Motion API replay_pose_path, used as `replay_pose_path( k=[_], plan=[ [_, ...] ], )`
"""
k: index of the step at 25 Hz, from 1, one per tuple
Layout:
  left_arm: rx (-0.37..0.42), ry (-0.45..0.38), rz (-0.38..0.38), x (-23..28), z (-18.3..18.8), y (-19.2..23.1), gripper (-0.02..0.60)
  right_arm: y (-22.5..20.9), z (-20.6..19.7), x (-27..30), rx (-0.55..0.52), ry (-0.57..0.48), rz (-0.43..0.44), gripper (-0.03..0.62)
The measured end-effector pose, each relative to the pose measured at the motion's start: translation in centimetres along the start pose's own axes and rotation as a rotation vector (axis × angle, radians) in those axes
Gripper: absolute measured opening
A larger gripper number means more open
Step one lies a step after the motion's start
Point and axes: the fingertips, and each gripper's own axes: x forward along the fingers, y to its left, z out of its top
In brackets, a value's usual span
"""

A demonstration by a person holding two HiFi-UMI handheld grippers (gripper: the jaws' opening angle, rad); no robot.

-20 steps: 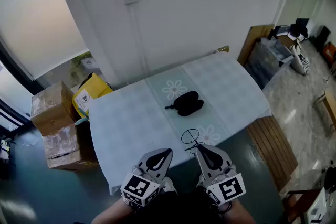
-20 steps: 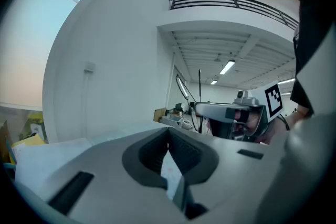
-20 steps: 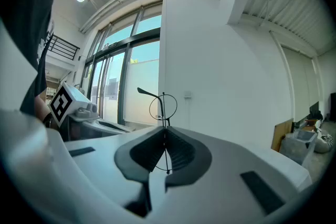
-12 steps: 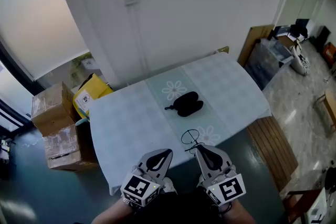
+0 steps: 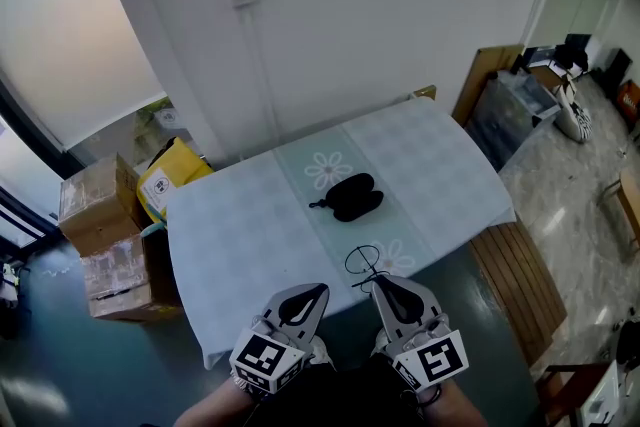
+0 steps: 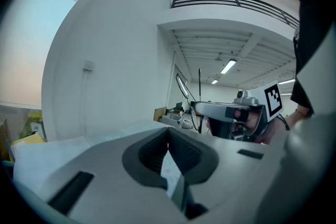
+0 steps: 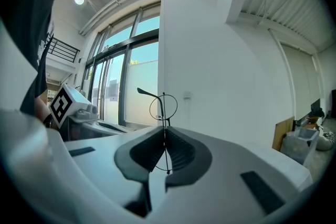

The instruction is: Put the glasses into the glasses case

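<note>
A black glasses case (image 5: 348, 196) lies closed on the light tablecloth of the table (image 5: 240, 235), near its middle. My right gripper (image 5: 385, 283) hovers at the table's near edge, shut on thin wire-rimmed glasses (image 5: 362, 264). In the right gripper view the glasses (image 7: 163, 108) stand upright, pinched between the jaws. My left gripper (image 5: 303, 300) is beside it to the left, shut with nothing in it; in the left gripper view its jaws meet (image 6: 169, 150). Both grippers are well short of the case.
Cardboard boxes (image 5: 105, 235) and a yellow package (image 5: 172, 175) stand on the floor left of the table. A wooden slatted bench (image 5: 520, 280) runs along the table's right side. A white wall (image 5: 350, 25) backs the table. Clutter sits at the far right.
</note>
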Motion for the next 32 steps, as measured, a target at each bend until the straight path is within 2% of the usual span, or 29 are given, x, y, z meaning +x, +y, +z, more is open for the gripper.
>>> replay_pose_path(
  k=[9,24,32],
  plan=[
    [-0.013,0.005,0.038,3.0,0.5,-1.4,0.026,-3.5,0.5,-0.3,0.01,-0.009,0.045,0.031],
    [-0.055,0.02,0.128,10.3,-0.4,-4.8,0.026,-11.4,-0.9,-1.5,0.005,-0.002,0.147,0.031],
    [-0.049,0.017,0.172,13.4,0.0,-6.7,0.026,-14.9,-1.5,-2.2,0.008,-0.004,0.204,0.031]
  ],
)
